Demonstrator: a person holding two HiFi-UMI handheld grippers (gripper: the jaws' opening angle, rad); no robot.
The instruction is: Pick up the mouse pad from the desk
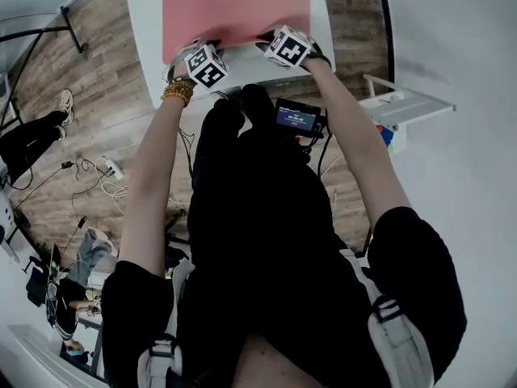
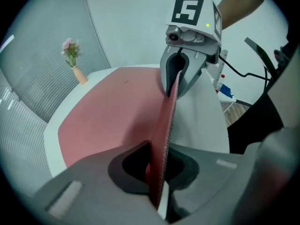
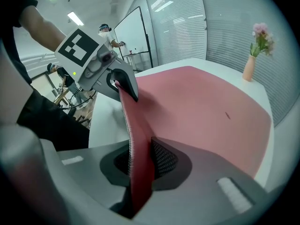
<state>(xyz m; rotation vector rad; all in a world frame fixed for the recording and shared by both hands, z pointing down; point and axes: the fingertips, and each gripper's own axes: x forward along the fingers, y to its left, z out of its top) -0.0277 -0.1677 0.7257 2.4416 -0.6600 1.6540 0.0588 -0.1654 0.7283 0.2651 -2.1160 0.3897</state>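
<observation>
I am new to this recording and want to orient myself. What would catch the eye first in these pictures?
The large pink mouse pad covers most of the white desk, straight ahead of the person. The left gripper and the right gripper are each shut on its near edge, which stands raised on end between the jaws. A small vase of pink flowers stands near the desk's far edge.

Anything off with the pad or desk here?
Only the near edge of the mouse pad: it stands curled up off the desk, pinched by the left gripper and right gripper, while the rest lies flat. One small dark mark shows on its surface.
</observation>
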